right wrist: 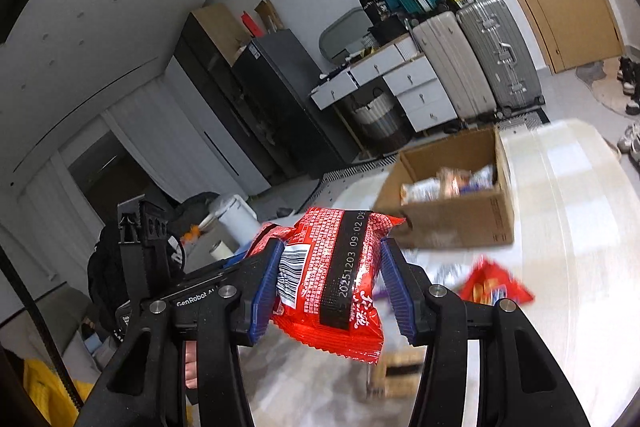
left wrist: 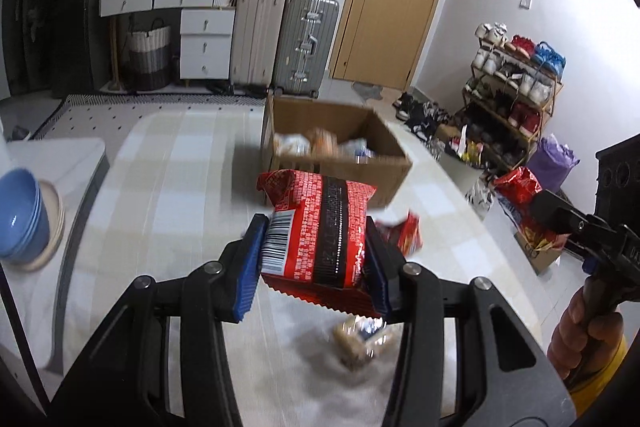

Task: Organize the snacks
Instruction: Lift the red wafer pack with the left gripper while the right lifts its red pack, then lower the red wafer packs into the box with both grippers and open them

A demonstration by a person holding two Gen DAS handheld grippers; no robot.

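My left gripper is shut on a red snack packet with a black stripe and a barcode, held above the table. My right gripper is shut on a second red packet of the same kind, also in the air. An open cardboard box with several snacks inside stands on the table ahead of both grippers; in the right wrist view the box lies ahead to the right. Loose snacks remain below: a small red packet, a pale packet, a red-orange packet.
The table has a pale checked cloth. Blue bowls on a plate sit at its left. The other gripper, held by a hand, shows at the right edge. Suitcases, drawers, a shoe rack and a door stand behind.
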